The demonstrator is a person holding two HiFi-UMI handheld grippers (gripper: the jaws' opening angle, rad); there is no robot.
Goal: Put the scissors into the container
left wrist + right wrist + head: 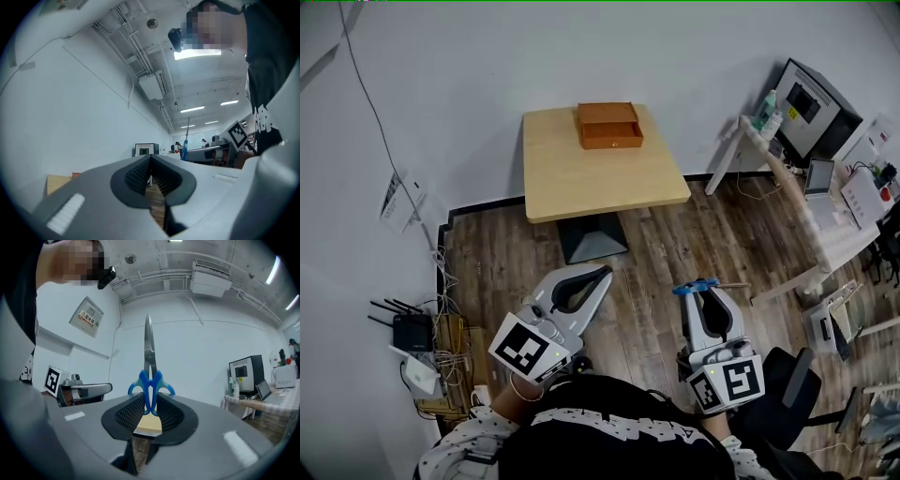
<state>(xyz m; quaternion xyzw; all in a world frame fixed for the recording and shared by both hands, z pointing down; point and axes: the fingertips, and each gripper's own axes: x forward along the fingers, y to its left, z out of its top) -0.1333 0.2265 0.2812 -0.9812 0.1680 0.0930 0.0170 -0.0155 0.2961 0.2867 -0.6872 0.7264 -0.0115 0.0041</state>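
A brown wooden container (609,126) sits at the far edge of a light wooden table (581,178). Blue-handled scissors (150,380) are clamped by their handles in my right gripper (150,399), shut on them, with the steel blades sticking straight up. From the head view the right gripper (699,291) hangs over the wood floor, short of the table, the scissors' blue handles (695,287) at its tip. My left gripper (602,274) is beside it to the left, jaws together with nothing between them. In the left gripper view its pads (140,173) meet at the tips.
The table stands on a dark pedestal base (594,240). Routers and tangled cables (417,349) lie by the left wall. A white desk (825,225) with a monitor (811,101) fills the right side, and a dark chair (789,386) stands near my right.
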